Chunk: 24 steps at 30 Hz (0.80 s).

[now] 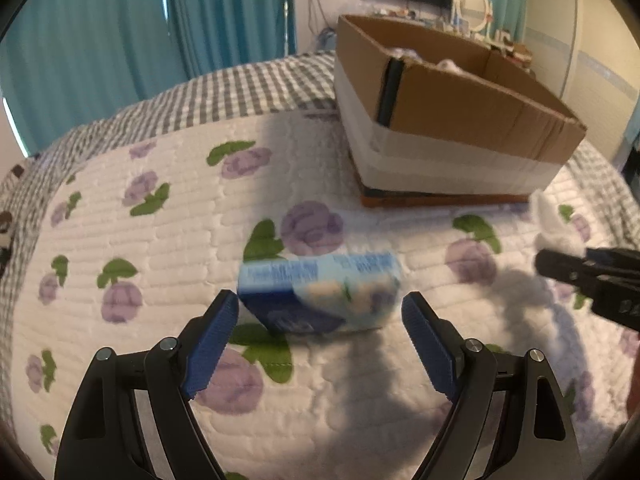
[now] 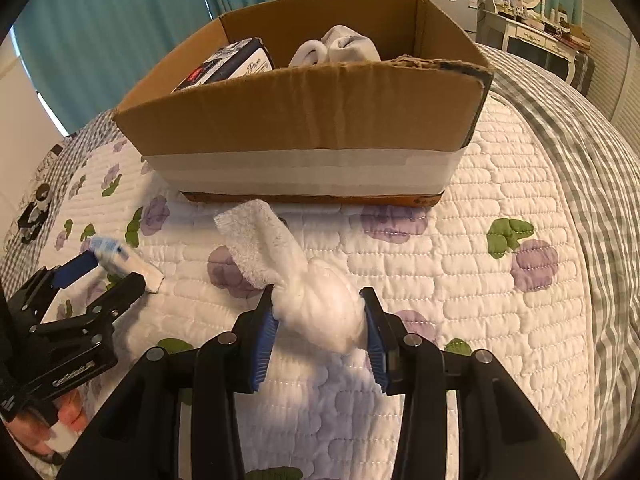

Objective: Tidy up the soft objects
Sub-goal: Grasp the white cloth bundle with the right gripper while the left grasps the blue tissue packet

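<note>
A blue tissue pack point(image 1: 320, 292) lies on the floral quilt point(image 1: 160, 240) between the fingers of my open left gripper point(image 1: 320, 306), which do not touch it. It also shows in the right wrist view point(image 2: 120, 260), beside the left gripper point(image 2: 110, 268). My right gripper point(image 2: 318, 304) is shut on a white knotted towel point(image 2: 316, 304), whose loose end point(image 2: 252, 236) sticks up toward the cardboard box point(image 2: 304, 116). In the left wrist view the right gripper point(image 1: 560, 266) and the towel point(image 1: 554, 228) are at the right edge. The box point(image 1: 472, 112) holds a dark tissue pack point(image 2: 228, 66) and grey soft items point(image 2: 340, 46).
The box stands on the bed, white tape point(image 2: 304, 172) around its lower part. A grey checked blanket point(image 2: 580, 128) borders the quilt. Teal curtains point(image 1: 120, 28) hang behind. A dresser with a mirror point(image 2: 532, 20) stands at the far right.
</note>
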Tool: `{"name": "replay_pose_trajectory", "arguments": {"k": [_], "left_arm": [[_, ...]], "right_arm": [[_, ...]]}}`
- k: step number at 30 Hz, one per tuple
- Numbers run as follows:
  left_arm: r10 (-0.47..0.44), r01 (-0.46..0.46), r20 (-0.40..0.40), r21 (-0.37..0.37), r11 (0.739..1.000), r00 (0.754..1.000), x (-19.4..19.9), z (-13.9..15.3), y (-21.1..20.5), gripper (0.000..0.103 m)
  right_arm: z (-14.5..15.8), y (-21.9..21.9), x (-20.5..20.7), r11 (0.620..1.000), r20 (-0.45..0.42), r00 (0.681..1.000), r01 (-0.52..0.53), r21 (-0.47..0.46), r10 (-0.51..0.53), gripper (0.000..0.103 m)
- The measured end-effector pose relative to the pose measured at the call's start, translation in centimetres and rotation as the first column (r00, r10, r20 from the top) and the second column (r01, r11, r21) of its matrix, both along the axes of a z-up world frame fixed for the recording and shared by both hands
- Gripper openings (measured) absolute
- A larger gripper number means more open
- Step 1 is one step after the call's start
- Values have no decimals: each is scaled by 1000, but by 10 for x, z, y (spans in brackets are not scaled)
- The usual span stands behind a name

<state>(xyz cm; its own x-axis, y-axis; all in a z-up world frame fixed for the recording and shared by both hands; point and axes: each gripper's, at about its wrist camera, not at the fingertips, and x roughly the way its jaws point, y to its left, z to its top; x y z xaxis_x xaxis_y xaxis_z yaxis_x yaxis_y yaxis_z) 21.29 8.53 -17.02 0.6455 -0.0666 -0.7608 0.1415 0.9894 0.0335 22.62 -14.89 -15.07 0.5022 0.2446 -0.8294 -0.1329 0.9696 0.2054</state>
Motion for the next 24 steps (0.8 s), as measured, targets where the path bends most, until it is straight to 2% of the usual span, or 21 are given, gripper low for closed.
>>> {"name": "replay_pose_trajectory", "arguments": {"k": [6, 7, 12, 18, 24], "left_arm": [[4, -4, 18, -14, 1000, 1000, 7, -3, 4, 82], [-5, 6, 30, -10, 1000, 1000, 6, -2, 3, 73], [-36, 35, 41, 19, 999, 999, -2, 2, -4, 72], [-65, 60, 94, 50, 997, 993, -23, 19, -13, 72], [-79, 78, 110, 9, 997, 991, -43, 38, -17, 71]], "right_arm": [[-3, 4, -1, 1000, -3, 1000, -7, 2, 7, 40], [-4, 5, -2, 1000, -5, 1000, -9, 1, 9, 40], [-2, 7, -4, 1000, 0, 1000, -10, 2, 10, 40], [9, 6, -17, 1000, 15, 1000, -14, 10, 14, 40], [34, 3, -36, 1000, 54, 998, -22, 6, 21, 40]]}}
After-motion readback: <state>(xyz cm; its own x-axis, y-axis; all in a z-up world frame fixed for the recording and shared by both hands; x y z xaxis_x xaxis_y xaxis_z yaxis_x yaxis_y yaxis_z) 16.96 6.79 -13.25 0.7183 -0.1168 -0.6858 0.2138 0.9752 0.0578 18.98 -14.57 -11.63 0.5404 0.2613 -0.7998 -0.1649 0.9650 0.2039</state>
